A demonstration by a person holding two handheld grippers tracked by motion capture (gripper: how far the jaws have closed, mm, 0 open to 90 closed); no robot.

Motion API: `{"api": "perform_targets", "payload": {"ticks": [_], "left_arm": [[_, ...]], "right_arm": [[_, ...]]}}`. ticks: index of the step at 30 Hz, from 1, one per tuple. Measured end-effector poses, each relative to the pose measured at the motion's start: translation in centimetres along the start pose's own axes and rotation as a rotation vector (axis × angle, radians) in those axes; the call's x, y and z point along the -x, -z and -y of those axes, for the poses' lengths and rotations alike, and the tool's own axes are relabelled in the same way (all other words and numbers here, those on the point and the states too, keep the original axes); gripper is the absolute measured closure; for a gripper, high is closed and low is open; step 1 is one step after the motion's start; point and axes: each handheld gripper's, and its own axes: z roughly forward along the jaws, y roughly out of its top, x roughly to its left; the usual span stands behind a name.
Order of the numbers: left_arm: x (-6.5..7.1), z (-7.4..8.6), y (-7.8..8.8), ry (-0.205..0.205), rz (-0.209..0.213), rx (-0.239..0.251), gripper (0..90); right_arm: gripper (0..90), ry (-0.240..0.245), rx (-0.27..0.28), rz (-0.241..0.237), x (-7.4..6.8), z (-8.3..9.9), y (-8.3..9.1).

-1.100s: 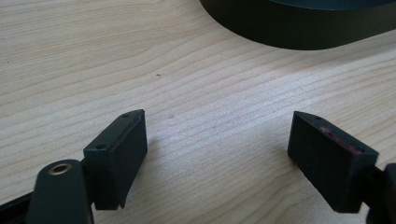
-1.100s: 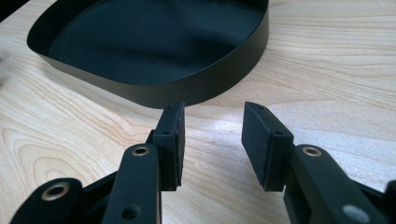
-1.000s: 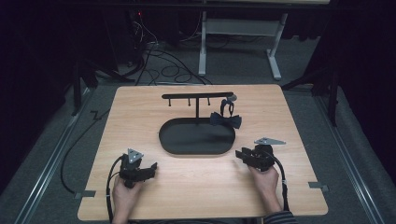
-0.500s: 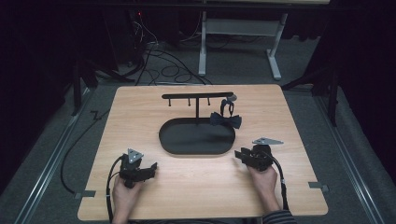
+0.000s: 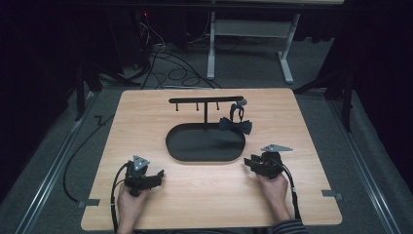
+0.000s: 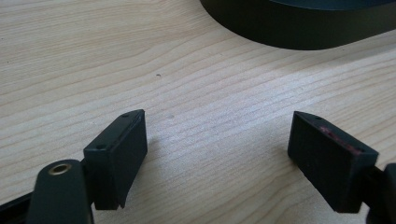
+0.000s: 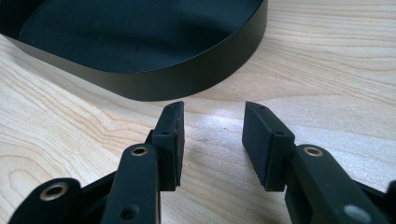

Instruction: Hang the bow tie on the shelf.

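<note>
A black oval tray [image 5: 180, 152] with a T-shaped rack [image 5: 205, 100] rising from its back sits mid-table. A black bow tie [image 5: 235, 126] hangs from the rack's right end over the tray's right rim. My left gripper [image 5: 157, 176] rests on the wood at the front left, held by a hand, jaws wide open with bare table between them [image 6: 217, 135]. My right gripper [image 5: 249, 162] lies at the front right, just off the tray's right end, jaws open and empty [image 7: 212, 119]. The tray wall [image 7: 187, 79] curves right before it.
The wooden table [image 5: 302, 126] has bare room on both sides and along the front. A cable [image 5: 291, 185] trails from each gripper toward the front edge. Beyond the table lie dark floor, cables and a white desk frame [image 5: 248, 29].
</note>
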Motion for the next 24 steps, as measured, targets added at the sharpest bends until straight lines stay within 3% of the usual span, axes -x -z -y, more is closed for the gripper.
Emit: {"api": "perform_targets", "payload": {"ticks": [9,14,15,24], "left_arm": [[0.0,0.0,0.0,0.0,0.0,0.0,20.3],[0.0,0.0,0.0,0.0,0.0,0.002,20.3],[0.0,0.0,0.0,0.0,0.002,0.001,20.3],[0.0,0.0,0.0,0.0,0.002,0.001,20.3]], "right_arm": [[55.0,0.074,0.002,0.055,-0.9,0.1,-0.2],[50.7,0.146,-0.014,0.107,-1.8,0.2,-0.4],[49.2,0.189,-0.023,0.136,-2.3,0.2,-0.5],[47.3,0.182,-0.025,0.134,-2.4,0.2,-0.5]]}}
